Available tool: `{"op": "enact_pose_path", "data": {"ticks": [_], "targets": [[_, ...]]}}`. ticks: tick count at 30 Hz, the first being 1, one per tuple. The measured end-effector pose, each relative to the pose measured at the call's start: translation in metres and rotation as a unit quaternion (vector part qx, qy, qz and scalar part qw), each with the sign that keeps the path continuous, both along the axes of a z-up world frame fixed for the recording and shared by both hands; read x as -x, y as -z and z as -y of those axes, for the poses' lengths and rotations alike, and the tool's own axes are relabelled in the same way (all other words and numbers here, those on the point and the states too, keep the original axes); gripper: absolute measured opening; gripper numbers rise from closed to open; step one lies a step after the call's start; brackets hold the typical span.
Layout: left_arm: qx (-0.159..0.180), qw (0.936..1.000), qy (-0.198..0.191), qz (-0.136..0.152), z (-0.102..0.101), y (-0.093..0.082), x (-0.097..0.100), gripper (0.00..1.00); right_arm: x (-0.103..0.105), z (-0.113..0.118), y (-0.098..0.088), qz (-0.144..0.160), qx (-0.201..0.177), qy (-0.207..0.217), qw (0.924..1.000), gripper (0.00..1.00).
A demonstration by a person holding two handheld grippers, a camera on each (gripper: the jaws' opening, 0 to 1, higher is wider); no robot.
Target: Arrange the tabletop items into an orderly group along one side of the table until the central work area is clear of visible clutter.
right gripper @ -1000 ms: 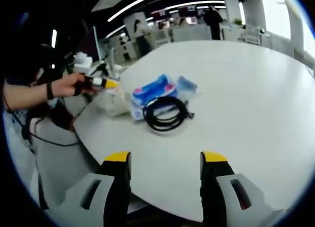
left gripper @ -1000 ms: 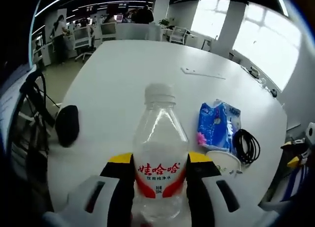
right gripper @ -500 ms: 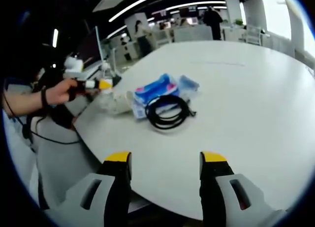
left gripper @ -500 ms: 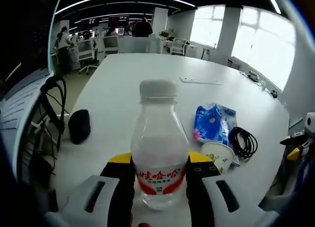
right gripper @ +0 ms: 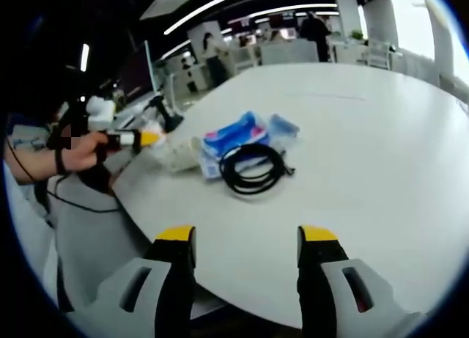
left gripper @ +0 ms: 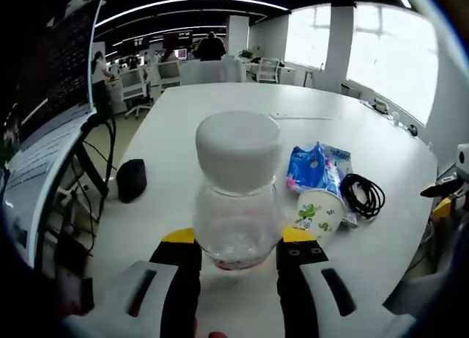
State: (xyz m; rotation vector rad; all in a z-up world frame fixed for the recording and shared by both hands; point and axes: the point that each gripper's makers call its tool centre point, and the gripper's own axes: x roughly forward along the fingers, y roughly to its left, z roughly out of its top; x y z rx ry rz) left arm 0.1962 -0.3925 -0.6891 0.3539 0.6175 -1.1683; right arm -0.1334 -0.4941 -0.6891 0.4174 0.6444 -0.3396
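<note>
- Holding the water bottle (left gripper: 237, 199) clamped between the jaws of my left gripper (left gripper: 237, 246); its white cap tips toward the camera, so I judge it is leaning, not upright.
- It hangs over the near part of the white table (left gripper: 220, 111), apart from the group at the right in the left gripper view: blue tissue pack (left gripper: 316, 169), paper cup (left gripper: 317, 215) touching its near end, coiled black cable (left gripper: 364, 196) just beside both.
- A small black object (left gripper: 132, 179) lies alone near the left edge, well apart from that cluster.
- My right gripper (right gripper: 247, 243) has its jaws spread with nothing between them, hovering over bare table short of the cable.
- To do this step well, I would level the bottle before lowering it, so the base lands flat.
- I'd aim for bare surface just beside the cup, close enough to read as one row, without nudging the cup.
- Risk as I judge it: a light bottle released tilted may topple and roll, so I'd loosen the jaws only once it stands.
- The black object looks like a later pick.
</note>
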Motion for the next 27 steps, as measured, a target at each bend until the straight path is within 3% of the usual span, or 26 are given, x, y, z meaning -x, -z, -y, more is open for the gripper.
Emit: {"op": "enact_pose_path", "data": {"ticks": [27], "targets": [[-0.005,0.9999,-0.010,0.000,-0.0003,0.0002,-0.0011,0.39,0.0053,-0.0043,0.0043,0.000,-0.004,0.003,1.0000,0.54]]}}
